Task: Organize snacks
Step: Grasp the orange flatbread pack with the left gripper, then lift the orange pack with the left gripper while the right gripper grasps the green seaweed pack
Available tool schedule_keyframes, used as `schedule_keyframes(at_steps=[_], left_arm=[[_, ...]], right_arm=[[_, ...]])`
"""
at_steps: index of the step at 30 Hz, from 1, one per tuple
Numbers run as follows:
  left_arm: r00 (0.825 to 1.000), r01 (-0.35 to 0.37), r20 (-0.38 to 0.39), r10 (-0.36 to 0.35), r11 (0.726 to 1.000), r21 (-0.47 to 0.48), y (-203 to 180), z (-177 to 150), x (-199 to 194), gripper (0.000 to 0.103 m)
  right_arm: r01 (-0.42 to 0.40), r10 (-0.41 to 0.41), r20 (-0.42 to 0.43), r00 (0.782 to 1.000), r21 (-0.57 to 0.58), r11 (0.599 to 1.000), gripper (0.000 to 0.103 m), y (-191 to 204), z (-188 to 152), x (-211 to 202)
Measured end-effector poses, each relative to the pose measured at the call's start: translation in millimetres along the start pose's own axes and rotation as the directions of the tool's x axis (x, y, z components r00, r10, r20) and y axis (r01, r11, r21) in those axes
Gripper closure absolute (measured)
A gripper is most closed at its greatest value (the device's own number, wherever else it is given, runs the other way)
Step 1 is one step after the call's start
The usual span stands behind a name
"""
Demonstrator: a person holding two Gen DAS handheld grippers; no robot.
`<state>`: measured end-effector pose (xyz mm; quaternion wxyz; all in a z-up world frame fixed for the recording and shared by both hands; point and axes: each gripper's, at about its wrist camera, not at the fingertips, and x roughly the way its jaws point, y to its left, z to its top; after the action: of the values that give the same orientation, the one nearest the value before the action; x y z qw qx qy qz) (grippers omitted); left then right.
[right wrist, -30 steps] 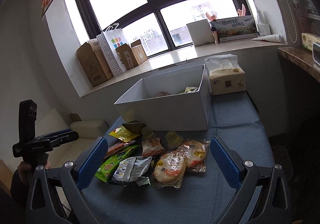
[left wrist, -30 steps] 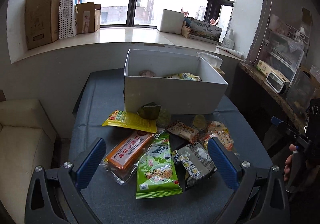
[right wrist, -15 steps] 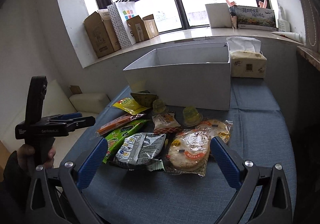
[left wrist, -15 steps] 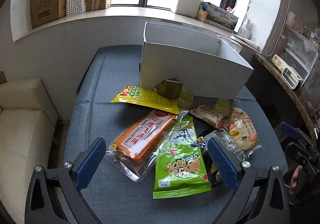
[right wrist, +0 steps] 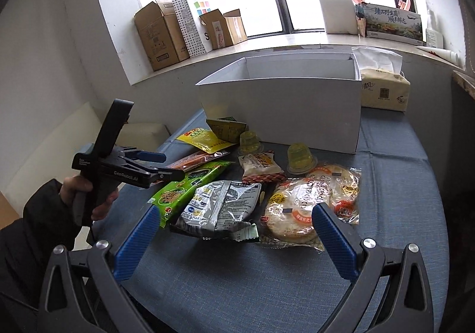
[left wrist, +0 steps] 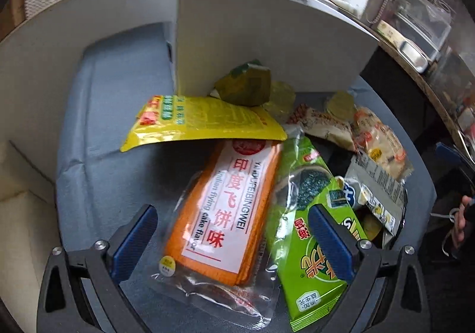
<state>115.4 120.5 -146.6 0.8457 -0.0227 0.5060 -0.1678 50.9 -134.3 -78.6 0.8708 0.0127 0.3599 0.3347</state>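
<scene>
Straddling orange cracker pack (left wrist: 225, 214), left gripper (left wrist: 233, 239) spread wide, right gripper (right wrist: 234, 239) likewise (bare cloth below)

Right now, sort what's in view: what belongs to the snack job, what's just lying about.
Job: orange flying-cake pack, green seaweed pack, yellow pouch, round cakes, jelly cups, white box.

Lying about: tissue pack, cardboard boxes, dotted paper bag.

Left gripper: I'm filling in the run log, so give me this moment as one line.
left gripper: open, over orange cracker pack | right gripper: open, idle | white box: behind snacks
</scene>
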Motion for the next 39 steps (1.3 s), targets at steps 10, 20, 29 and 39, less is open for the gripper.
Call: schedule_keyframes(at_steps=[10, 20, 29, 39], left_arm=[[0.999, 0.028, 0.013, -0.03, 0.995, 0.093, 13, 13, 12, 0.0], [0.998, -0.01, 0.06, 0.009, 1.0, 0.016, -2, -7, -13, 0.048], [0.992, 0.016, 0.128, -0.014, 1.0, -0.012, -9, -6, -47, 0.077], [0.996, -0.031, 0.087, 0.03, 1.0, 0.003, 18, 12, -58, 0.075]], right_arm=[[0.006, -0.006, -0.019, 1.0, 0.003, 1.0, 0.0, 0, -4, 5], [0.009, -0.009, -0.031, 0.999, -0.008, 1.0, 0.0, 5, -6, 9], [0.003, -0.004, -0.045, 0.999, -0.028, 1.0, 0.0, 14, -1, 18], [0.011, -0.015, -0.062, 0.998, -0.053, 0.999, 0.0, 22, -5, 25]])
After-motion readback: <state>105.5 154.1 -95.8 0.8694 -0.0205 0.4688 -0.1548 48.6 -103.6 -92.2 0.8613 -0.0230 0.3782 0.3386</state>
